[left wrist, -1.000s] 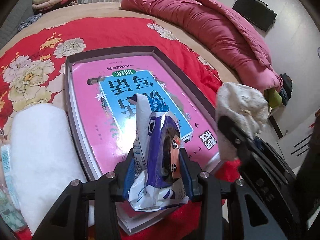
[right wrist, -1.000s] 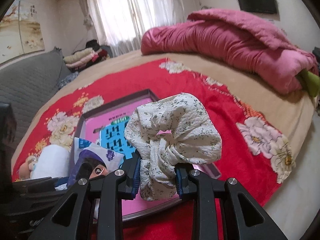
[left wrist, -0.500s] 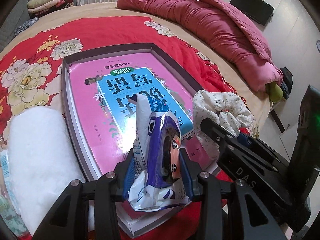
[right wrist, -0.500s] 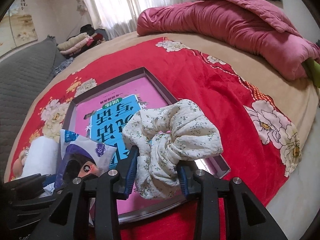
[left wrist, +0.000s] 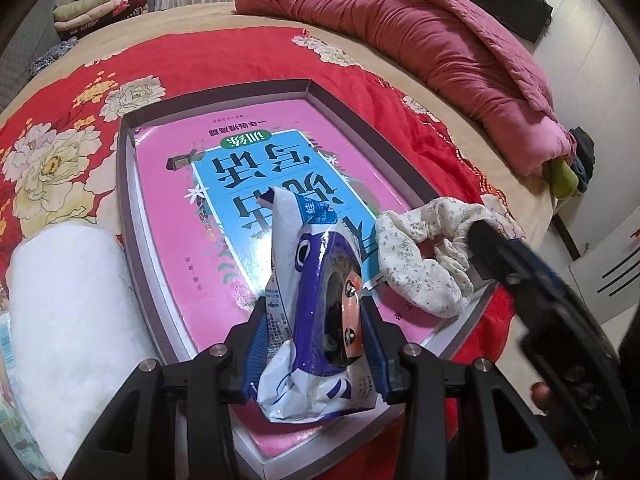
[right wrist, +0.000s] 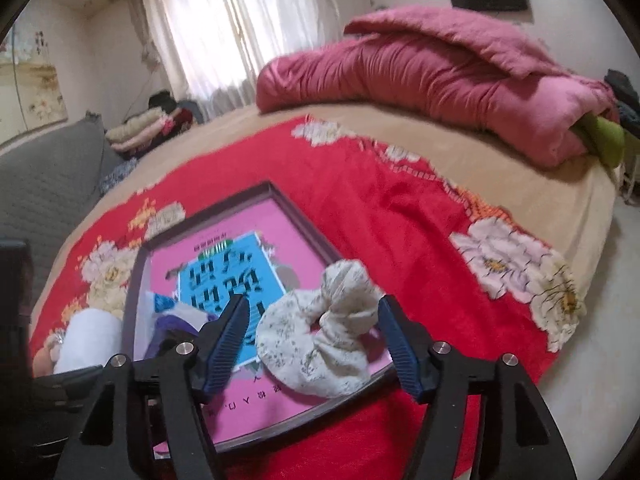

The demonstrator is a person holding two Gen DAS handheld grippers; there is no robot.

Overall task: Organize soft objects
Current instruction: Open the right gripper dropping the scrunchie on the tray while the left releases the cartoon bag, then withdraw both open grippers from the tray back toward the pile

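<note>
My left gripper (left wrist: pixel 316 336) is shut on a blue-and-white tissue pack (left wrist: pixel 316 320), held above the near end of a shallow box (left wrist: pixel 124 168) with a pink book (left wrist: pixel 256 152) in it. My right gripper (right wrist: pixel 314 336) is open, its jaws wide apart on either side of a cream floral scrunchie (right wrist: pixel 320 340). The scrunchie (left wrist: pixel 424 256) lies in the box's near right corner on the pink book. The box (right wrist: pixel 136 276) and the tissue pack (right wrist: pixel 168 320) also show in the right wrist view.
A white rolled towel (left wrist: pixel 68 320) lies left of the box on the red floral blanket (left wrist: pixel 240 56). A bunched pink quilt (left wrist: pixel 420 40) lies at the far right of the bed. Folded clothes (left wrist: pixel 96 8) are stacked at the back. The bed edge drops off at the right (right wrist: pixel 600 280).
My right gripper lowered the scrunchie into the box's near right corner and opened, letting it go. My left gripper still holds the tissue pack in about the same place.
</note>
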